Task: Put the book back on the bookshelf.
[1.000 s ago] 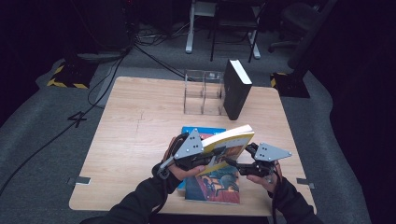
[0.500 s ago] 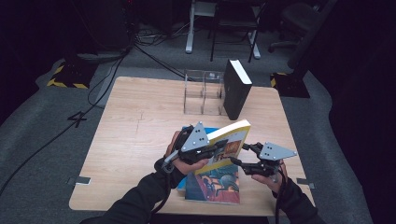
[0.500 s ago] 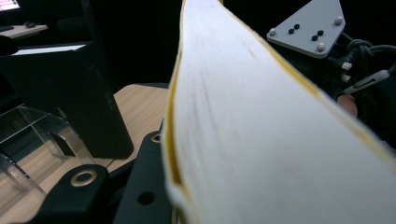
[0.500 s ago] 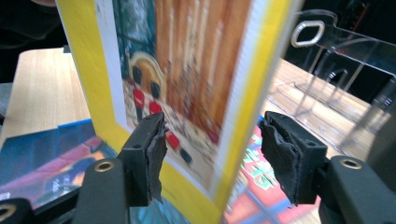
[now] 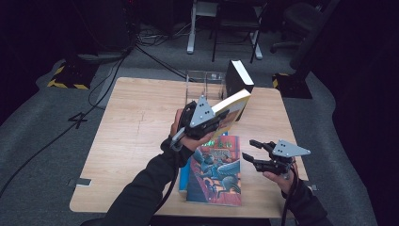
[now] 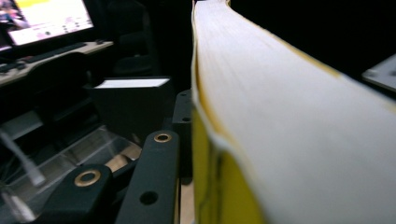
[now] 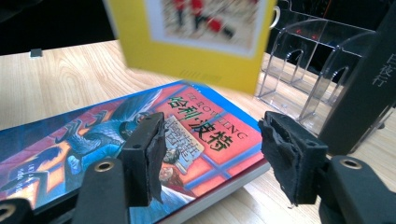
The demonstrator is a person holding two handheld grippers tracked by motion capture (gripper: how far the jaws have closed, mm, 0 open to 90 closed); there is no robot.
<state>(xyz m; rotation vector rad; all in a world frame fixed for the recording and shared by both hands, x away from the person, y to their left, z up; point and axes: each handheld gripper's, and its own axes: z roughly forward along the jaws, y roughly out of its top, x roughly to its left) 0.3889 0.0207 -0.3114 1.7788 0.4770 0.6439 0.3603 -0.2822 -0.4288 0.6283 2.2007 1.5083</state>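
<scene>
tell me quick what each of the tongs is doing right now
Left tongs: shut on the yellow book, lifted off the table.
Right tongs: open, holding nothing.

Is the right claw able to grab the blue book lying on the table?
Probably yes. The right claw is open with nothing in it, beside the blue book. The yellow book, held up in the left claw, isn't in the way.
</scene>
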